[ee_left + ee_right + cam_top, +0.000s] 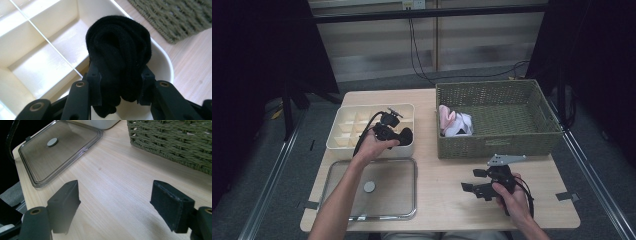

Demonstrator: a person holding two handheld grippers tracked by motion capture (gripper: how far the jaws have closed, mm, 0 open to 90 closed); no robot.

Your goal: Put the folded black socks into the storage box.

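Your left gripper (120,85) hangs over the near-right cell of the white divided organiser (343,145), whose thin partitions and curved rim (165,62) wall it in. To its right the woven basket (492,145) stands tall, just beside the organiser. Your right gripper (115,207) has bare tabletop (117,180) ahead, between the clear lid (67,147) and the basket wall.

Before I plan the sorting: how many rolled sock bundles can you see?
3: a black bundle in the left gripper over the divided box, and a pink bundle and a white bundle in the woven basket. More may be hidden there.
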